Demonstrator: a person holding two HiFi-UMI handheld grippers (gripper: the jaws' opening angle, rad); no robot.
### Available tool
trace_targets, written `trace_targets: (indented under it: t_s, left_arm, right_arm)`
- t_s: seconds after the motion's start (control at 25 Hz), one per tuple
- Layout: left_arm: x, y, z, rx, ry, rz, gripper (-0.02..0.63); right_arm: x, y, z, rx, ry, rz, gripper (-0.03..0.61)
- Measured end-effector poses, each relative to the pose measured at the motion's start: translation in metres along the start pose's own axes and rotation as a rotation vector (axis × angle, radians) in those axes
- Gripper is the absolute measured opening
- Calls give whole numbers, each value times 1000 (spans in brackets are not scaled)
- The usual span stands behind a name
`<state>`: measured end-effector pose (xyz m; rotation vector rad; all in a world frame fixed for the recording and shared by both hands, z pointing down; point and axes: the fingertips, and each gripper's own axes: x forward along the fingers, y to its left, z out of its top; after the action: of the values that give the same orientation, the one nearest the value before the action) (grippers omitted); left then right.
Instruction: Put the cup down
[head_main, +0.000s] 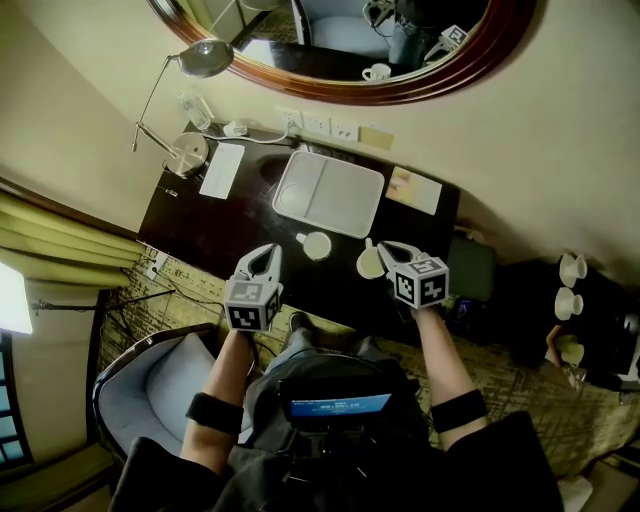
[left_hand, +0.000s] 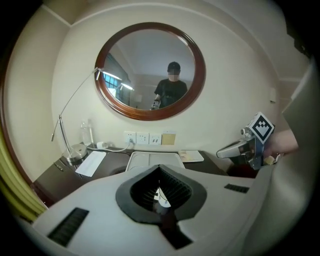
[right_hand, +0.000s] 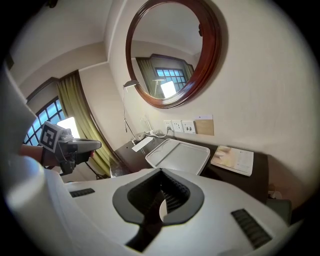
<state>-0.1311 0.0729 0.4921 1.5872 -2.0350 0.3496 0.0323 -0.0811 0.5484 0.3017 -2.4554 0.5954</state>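
Cup (head_main: 316, 244) stands on desk (head_main: 215, 225), near side of tray (head_main: 330, 190); left gripper (head_main: 267, 252) and right gripper (head_main: 388, 249) pressed together, empty; placement apparently complete.

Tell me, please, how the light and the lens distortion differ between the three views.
Head view: dim overall, the dark desk loses detail, while the window at the left edge is blown out. Left gripper view: even, soft light; strong fisheye with black corners; the mirror stays nearly round. Right gripper view: the same kind of lens stretches the mirror into a tilted oval.
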Motion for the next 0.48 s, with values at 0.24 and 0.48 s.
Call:
trace_targets:
  t_s: [0.24, 0.48]
  left_arm:
    - [4, 20, -8, 6, 29, 1, 2]
    - [19, 19, -16, 43, 62, 0, 1]
  right_arm:
    - [11, 7, -7, 21, 11, -11, 3]
    - [12, -4, -16, 46, 25, -39, 3]
